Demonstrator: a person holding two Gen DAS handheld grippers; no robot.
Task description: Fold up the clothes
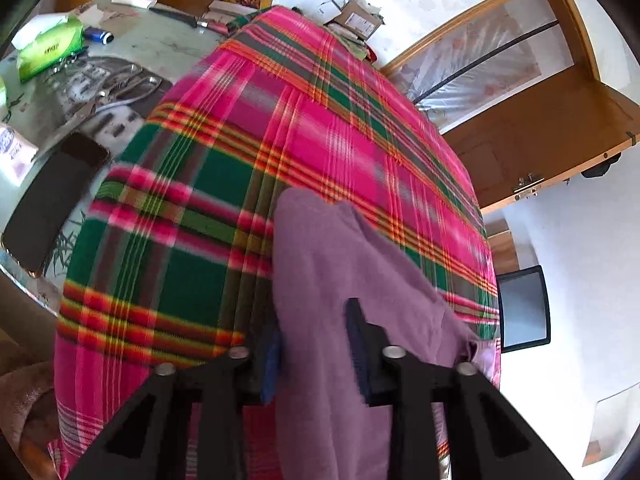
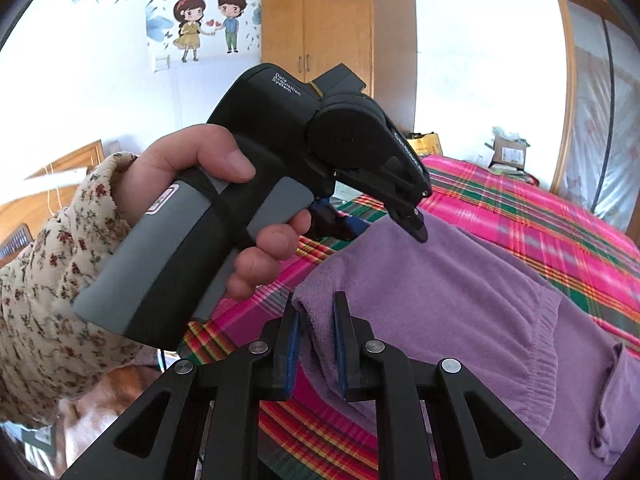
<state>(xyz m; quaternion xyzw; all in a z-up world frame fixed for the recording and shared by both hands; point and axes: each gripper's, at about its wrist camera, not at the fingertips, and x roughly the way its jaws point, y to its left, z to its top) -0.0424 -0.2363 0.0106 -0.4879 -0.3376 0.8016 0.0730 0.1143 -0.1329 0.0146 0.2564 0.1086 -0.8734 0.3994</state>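
Right gripper (image 2: 314,344): jaws narrow, pinched on a folded edge of the purple garment (image 2: 440,280); fleece fills the gap between the blue pads (image 2: 292,344). Left gripper (image 1: 314,344): wider gap, a thick run of the same garment passes through it. The pad at 3 o'clock presses the cloth, the one at 9 o'clock sits at its edge, so it reads as holding, loosely.

From the right wrist view, the left gripper sits at 12 o'clock, held by a hand (image 2: 208,200) in a floral sleeve (image 2: 48,280), its tip on the garment's far edge. Both grips are on one edge, near each other.

The garment lies on the plaid bedspread (image 1: 200,184), bulk trailing toward 3 to 4 o'clock in the right view, elastic waistband (image 2: 540,332) visible there.

Judgement: a fold is mid-carry, or the edge is just picked up; I can't say which.

To do it well:
- tighten the left pinch; fleece is thick and slips
- keep the edge taut between the grippers, level
- carry it low so the trailing part drags flat, no bunching
- line up edges before letting go

Clutter at 10 o'clock in the left view: phone (image 1: 52,200), tissue pack (image 1: 48,46). Keep clear.
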